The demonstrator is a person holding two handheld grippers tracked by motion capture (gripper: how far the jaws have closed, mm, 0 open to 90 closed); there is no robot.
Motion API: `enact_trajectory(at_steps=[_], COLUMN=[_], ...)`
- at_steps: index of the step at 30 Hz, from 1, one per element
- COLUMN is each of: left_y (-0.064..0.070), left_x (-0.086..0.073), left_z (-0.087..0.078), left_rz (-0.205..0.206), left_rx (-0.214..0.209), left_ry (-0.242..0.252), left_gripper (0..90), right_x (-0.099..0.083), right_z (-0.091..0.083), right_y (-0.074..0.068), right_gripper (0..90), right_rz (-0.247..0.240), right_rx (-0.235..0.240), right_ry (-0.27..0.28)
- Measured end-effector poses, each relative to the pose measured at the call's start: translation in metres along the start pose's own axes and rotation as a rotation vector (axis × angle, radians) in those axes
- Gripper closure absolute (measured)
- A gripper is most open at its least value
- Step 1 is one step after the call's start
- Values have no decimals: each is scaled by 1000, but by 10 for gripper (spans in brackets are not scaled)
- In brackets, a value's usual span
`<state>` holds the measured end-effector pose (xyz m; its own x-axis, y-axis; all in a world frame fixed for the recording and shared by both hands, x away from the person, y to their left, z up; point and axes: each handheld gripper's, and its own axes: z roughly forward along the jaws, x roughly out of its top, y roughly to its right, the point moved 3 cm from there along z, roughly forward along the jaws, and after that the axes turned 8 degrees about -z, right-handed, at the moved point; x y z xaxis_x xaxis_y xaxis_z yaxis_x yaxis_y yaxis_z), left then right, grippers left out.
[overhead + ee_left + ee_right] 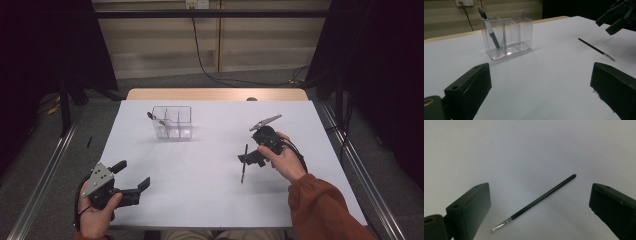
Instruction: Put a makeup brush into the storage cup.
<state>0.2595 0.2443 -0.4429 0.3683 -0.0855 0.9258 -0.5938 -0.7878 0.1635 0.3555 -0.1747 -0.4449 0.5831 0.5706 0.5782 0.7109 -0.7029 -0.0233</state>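
Observation:
A thin black brush (243, 167) (541, 200) (596, 49) with a silver ferrule lies flat on the white table, right of centre. My right gripper (251, 159) (539, 212) points down at it, open, jaws standing wide on either side of the brush and apart from it. A clear three-compartment organizer (172, 122) (507, 35) stands at the middle back, with a thicker dark-handled brush (155, 119) (489, 27) leaning in its left compartment. My left gripper (133, 174) (539, 92) rests open near the front left edge, facing the organizer, nothing between its jaws.
The white table (200, 190) has bare surface between the grippers and the organizer. The other two organizer compartments hold nothing. The right gripper (616, 17) shows at the top right of the left gripper view. Cables trail on the floor behind the table.

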Motion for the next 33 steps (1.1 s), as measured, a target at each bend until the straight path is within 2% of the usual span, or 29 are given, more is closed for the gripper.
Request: enact_trajectory(at_steps=[3, 5, 10, 15, 19, 21, 23, 24, 28, 29, 30, 33], left_y=[0, -1, -2, -2, -2, -3, -3, -3, -3, -3, -3, -3], left_x=[0, 0, 0, -1, 0, 0, 0, 0, 0, 0, 0, -1], left_z=[0, 0, -1, 0, -1, -1, -1, -1, -1, -1, -1, -1], left_rz=[-8, -11, -16, -17, -10, -10, -8, -9, -6, -6, -5, -4], left_rx=[-2, 13, 14, 15, 22, 28, 28, 28, 29, 28, 29, 29], left_ry=[4, 13, 4, 3, 8, 4, 3, 3, 3, 4, 4, -1], left_gripper=[33, 33, 33, 33, 33, 34, 33, 33, 33, 34, 33, 33], right_x=[0, 1, 4, 6, 4, 3, 4, 5, 6, 6, 6, 6], right_z=[4, 6, 9, 12, 18, 21, 23, 24, 28, 29, 30, 32], right_y=[0, 1, 2, -1, -3, -3, -3, -3, -5, -7, -6, -10], right_gripper=[39, 40, 46, 49, 63, 45, 84, 80, 83, 88, 105, 184], right_rz=[18, 26, 21, 16, 3, 1, 7, 11, 8, 22, 0, 0], right_rx=[19, 40, 41, 47, 28, 46, 48, 36, 50, 52, 56, 65], right_ry=[-58, -103, -187, -233, -282, -303, -324, -336, -386, -397, -399, -406])
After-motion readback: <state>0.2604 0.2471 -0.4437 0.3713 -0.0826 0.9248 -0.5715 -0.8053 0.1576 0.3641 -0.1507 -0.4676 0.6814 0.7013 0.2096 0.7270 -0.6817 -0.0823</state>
